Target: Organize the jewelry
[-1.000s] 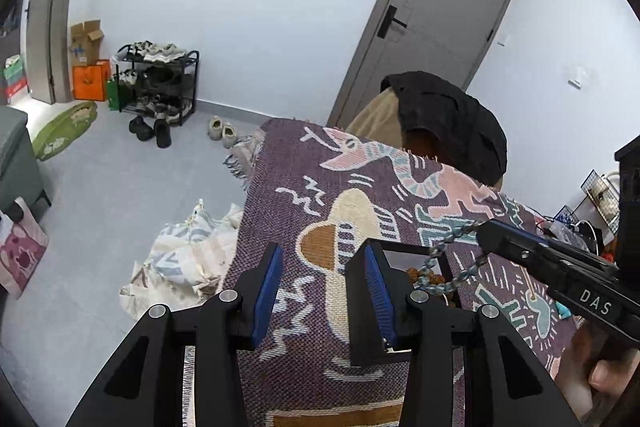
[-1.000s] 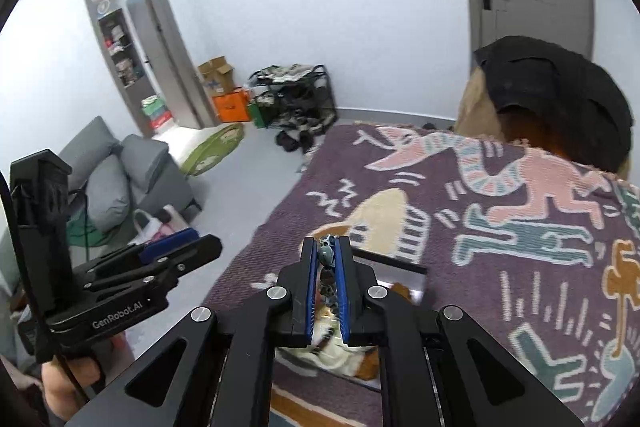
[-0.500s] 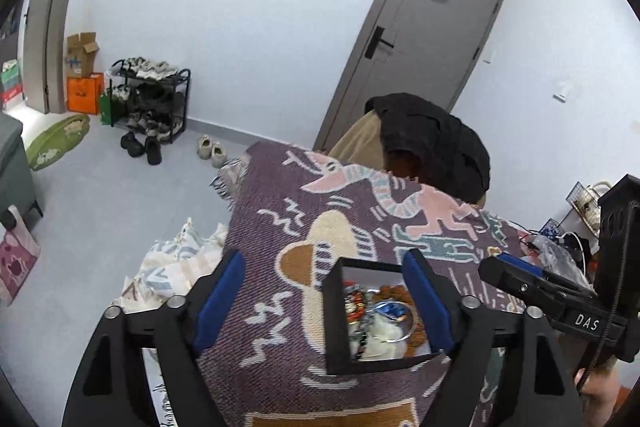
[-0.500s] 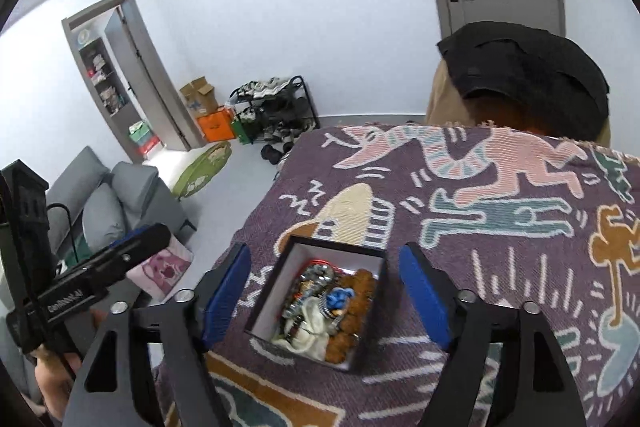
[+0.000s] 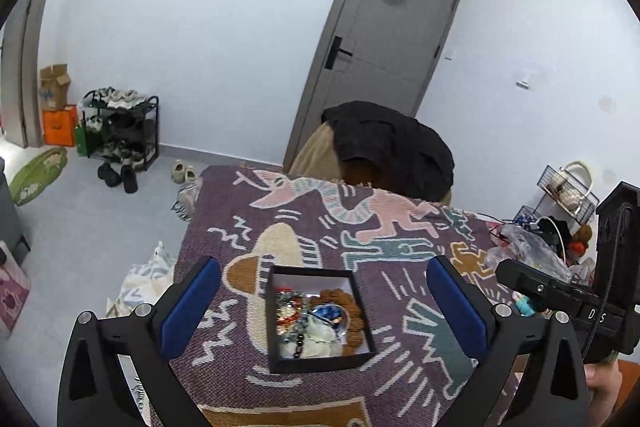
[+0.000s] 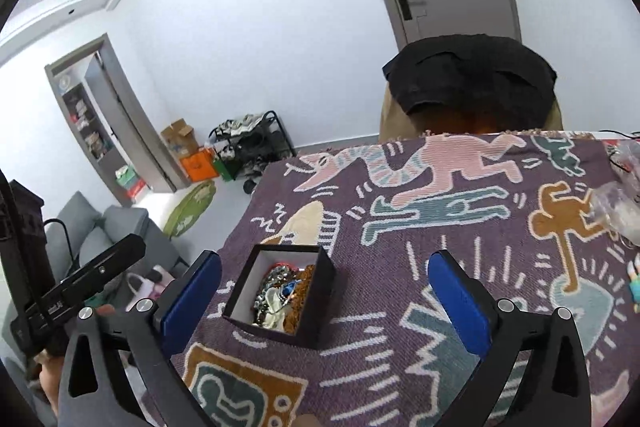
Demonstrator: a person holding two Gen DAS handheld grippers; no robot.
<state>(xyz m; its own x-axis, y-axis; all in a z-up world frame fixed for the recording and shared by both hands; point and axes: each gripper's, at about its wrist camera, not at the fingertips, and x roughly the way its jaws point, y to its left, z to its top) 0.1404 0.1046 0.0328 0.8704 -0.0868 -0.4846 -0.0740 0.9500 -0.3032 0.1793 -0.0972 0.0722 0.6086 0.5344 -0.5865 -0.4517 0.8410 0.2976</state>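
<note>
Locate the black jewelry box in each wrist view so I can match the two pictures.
Left wrist view: the black jewelry box sits low in the centre, between the blue pads of the left gripper, which touch nothing.
Right wrist view: the box lies lower left of centre, close to the left-hand pad of the right gripper.
Shared landmark: the pink animal figure woven into the purple blanket, beyond the box in both.

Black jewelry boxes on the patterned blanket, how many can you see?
1. The black jewelry box sits open on the purple patterned blanket, near its front left part, filled with tangled jewelry. Others could be hidden beyond the frame edges.
</note>
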